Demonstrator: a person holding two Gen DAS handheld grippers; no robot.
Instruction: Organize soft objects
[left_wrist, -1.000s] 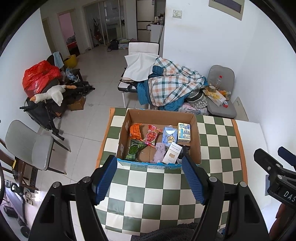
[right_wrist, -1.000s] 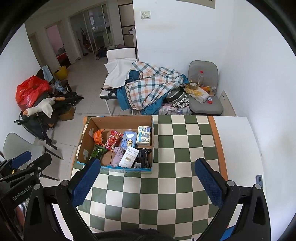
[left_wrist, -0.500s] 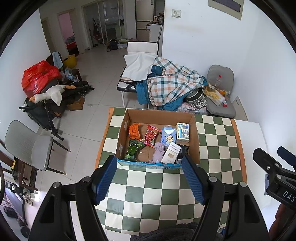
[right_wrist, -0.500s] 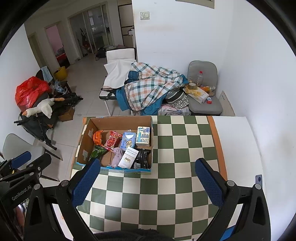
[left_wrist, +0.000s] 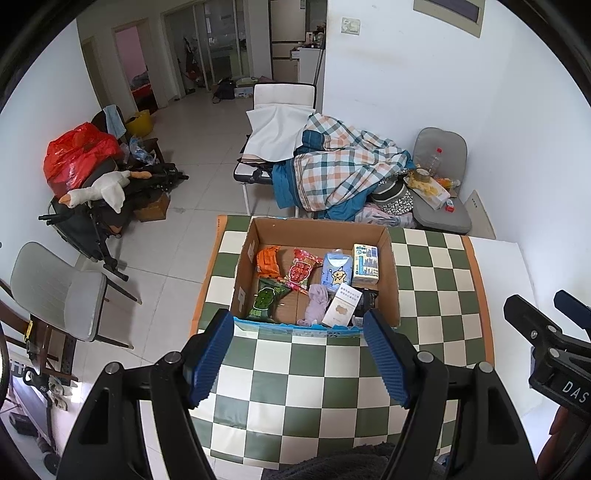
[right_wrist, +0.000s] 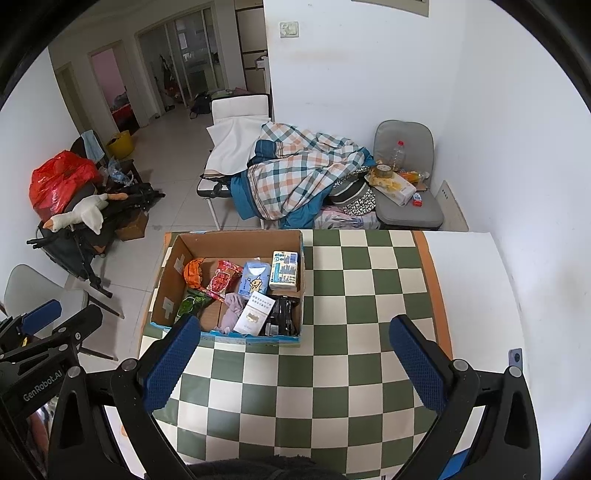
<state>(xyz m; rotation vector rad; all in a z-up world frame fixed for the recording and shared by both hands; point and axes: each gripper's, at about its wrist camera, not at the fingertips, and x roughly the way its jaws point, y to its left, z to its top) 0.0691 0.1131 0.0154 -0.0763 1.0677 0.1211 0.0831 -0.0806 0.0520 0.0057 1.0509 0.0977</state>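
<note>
both grippers high above the checkered table (left_wrist: 424, 280), neither touching anything. left gripper (left_wrist: 297, 325) fingers spread, nothing between them; seen past the tips is the near blue-edged wall of the cardboard box (left_wrist: 317, 229). right gripper (right_wrist: 295, 332) fingers spread wider, also holding nothing, hovering over bare green-and-white squares to the right of the box. box sits open at the far left part of the table. contents: orange packet (left_wrist: 269, 261) at far left, red snack packet (left_wrist: 301, 271) beside it, green packet (left_wrist: 266, 298) nearer, blue tissue pack (left_wrist: 337, 271), upright carton with blue print (left_wrist: 365, 263) against the right wall, white box (left_wrist: 342, 305) tilted, black packet (right_wrist: 282, 314) at near right corner. pale purple cloth (left_wrist: 316, 302) lies crumpled at near centre, between the green packet and the white box. plaid blanket (right_wrist: 303, 173) heaped on a chair beyond the table.
</note>
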